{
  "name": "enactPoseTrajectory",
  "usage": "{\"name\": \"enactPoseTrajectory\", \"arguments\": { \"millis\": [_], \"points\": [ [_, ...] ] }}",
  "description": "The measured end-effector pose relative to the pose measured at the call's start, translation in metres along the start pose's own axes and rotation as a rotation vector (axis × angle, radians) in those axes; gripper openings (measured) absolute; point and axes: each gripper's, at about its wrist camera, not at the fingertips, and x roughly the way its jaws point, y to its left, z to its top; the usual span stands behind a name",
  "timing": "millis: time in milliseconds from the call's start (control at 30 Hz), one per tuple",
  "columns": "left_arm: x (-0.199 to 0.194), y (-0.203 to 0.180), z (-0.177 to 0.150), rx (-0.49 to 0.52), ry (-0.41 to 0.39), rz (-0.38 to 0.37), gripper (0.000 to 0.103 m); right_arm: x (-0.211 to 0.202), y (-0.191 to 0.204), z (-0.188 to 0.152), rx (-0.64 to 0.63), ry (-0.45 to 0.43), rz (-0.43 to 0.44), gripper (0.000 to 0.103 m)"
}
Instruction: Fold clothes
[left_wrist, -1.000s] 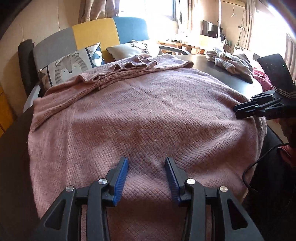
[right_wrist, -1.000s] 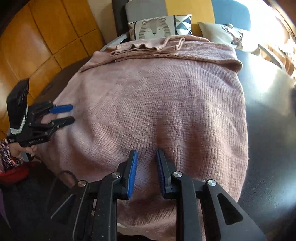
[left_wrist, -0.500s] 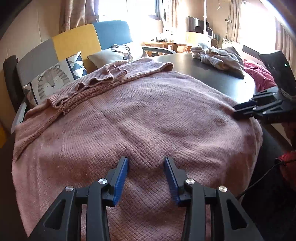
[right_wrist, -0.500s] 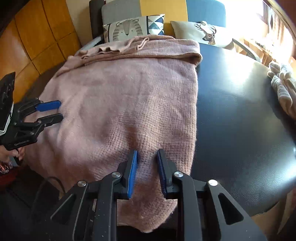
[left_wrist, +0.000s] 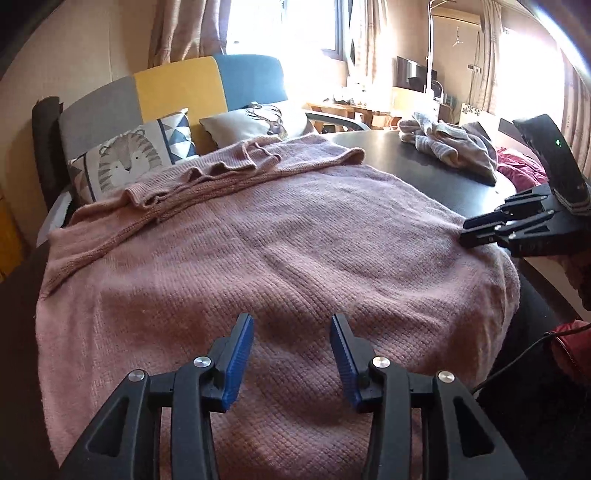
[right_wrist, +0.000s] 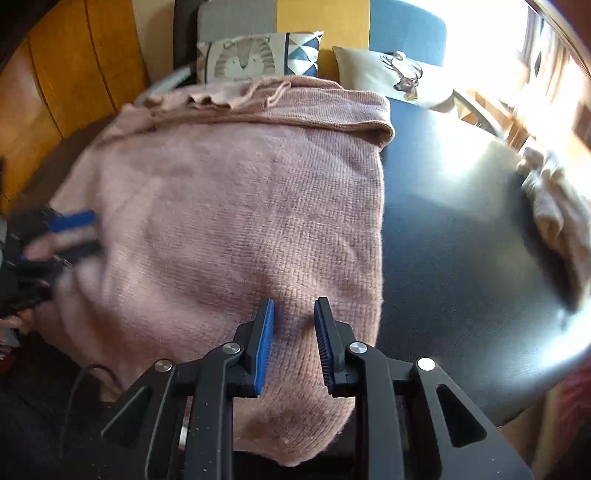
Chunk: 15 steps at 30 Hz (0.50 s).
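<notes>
Dusty-pink waffle-knit sweater (left_wrist: 280, 258) on a black table (right_wrist: 461, 236) — tiger-print cushion (left_wrist: 129, 162), blue tool pads (left_wrist: 238, 354).

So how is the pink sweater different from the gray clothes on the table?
The pink sweater is spread flat near both grippers; the gray clothes sit crumpled in a heap farther away. The sweater covers far more of the table than the heap. Both rest on that dark table.

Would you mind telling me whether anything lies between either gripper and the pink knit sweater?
Nothing visible does. The left gripper and right gripper both stand open directly over the pink knit sweater. The grey clothes pile lies apart, farther along the dark table.
</notes>
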Motion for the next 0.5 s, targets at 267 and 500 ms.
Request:
{"name": "enactPoseTrajectory", "arguments": {
  "millis": [267,500],
  "points": [
    [0.004,0.026,-0.02,-0.131,0.031,-0.011,0.044,0.013,0.0,0.002,0.051,0.057,-0.015,0.028],
    [-0.004,0.027,-0.02,-0.146,0.033,0.012,0.044,0.014,0.004,0.002,0.041,0.059,-0.049,0.028]
  ]
}}
